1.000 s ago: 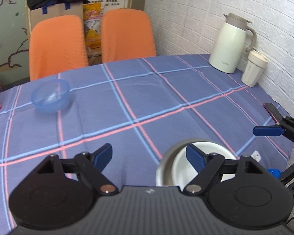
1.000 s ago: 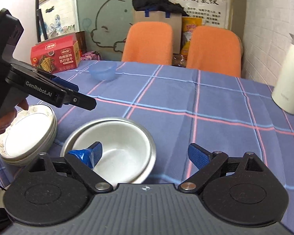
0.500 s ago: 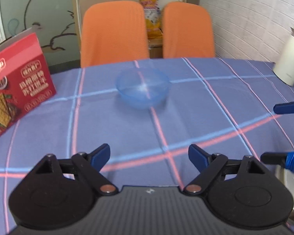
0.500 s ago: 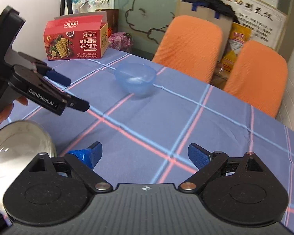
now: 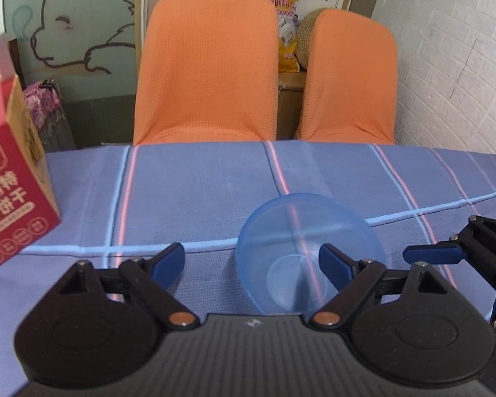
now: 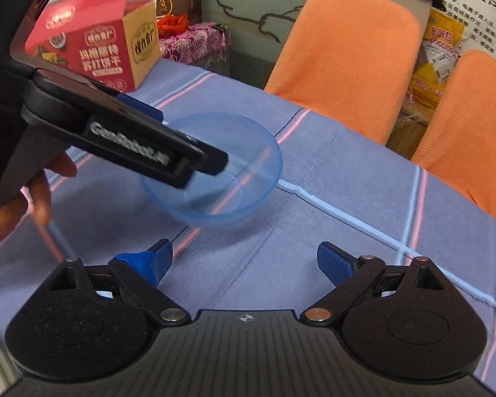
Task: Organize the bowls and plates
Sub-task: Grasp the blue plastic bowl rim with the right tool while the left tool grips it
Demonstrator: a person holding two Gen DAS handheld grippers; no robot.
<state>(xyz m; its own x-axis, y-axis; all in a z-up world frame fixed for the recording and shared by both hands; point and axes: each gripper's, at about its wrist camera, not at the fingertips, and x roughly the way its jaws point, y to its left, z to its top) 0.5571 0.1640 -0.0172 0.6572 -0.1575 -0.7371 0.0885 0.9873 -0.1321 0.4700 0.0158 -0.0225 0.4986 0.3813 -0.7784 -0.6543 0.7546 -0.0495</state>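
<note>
- The blue bowl [image 5: 309, 251] sits upright on the tabletop [image 5: 198, 192], near its far edge, in front of the orange chairs [image 5: 208, 66].
- The left tongs [image 5: 251, 259] are released; one finger reaches inside the bowl, the other outside its left wall.
- The right tongs [image 6: 244, 261] hang released and empty just beside the bowl.
- Likely next: pinch the rim. Seat the wall deep between the pads, clench gently since thin plastic flexes, lift level, clear of the red box [image 5: 10, 178].

Left hand-held gripper [image 5: 250, 261]: black ribbed body, round pivot housings, blue finger pads, copper and silver rivets. Right hand-held gripper [image 6: 244, 261] same build. White "GenRobot.AI" lettering on left one's side.
</note>
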